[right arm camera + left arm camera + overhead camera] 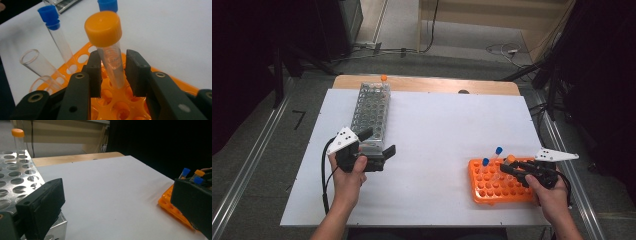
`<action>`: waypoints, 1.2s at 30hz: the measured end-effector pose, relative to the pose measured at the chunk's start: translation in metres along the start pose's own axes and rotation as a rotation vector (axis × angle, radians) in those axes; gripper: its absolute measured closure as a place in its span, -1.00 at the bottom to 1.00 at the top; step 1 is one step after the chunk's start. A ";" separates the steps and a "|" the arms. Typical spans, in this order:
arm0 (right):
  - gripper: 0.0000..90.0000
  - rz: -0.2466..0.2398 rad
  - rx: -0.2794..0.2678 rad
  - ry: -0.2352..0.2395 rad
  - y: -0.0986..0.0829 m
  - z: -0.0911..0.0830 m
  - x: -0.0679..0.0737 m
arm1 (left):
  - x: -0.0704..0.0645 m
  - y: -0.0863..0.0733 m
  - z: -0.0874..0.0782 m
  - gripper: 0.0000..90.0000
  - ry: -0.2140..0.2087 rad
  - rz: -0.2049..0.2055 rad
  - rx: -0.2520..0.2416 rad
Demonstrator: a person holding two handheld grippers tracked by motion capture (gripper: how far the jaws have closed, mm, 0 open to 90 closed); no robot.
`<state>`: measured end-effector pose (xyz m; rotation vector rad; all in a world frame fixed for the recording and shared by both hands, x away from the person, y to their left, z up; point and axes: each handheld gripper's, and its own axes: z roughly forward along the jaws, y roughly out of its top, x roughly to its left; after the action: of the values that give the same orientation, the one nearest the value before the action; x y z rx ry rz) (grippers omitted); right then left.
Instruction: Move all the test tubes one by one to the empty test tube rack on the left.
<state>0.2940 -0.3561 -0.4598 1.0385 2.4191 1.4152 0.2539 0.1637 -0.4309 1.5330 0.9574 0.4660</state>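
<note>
Orange cap front and centre: we have the right tool [113,72] at the orange rack [492,192] near the bench's front right corner, its two black jaws flanking the orange-capped tube [108,47]. In the right gripper view the tube stands nearly upright, its foot down in a rack hole, its long axis running up between the jaws. A sliver of gap shows on each side, so we call this tool open around the tube, not yet clamped. That is the relation that counts: the tube sits dead between the jaws, so a squeeze and a lift along its axis should free it, we judge.

Two blue-capped tubes [53,27] lean in the rack just beyond, with uncapped tubes [37,63] beside them, close enough to get knocked.

Over at the left, our left tool [377,145] hovers wide open and empty at the near end of the metal rack [372,107], which runs toward the back edge of the bench [437,125]. One orange-capped tube [18,141] already stands at its far corner. The right hand is plainly the nearer one.
</note>
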 end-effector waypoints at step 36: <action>0.61 -0.011 -0.147 -0.073 0.026 -0.035 0.013 | -0.013 0.004 0.003 -1.00 -0.021 0.037 0.000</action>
<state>0.2808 -0.3649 -0.4170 1.0226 2.2291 1.4978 0.2500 0.1517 -0.4245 1.5547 0.9146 0.4755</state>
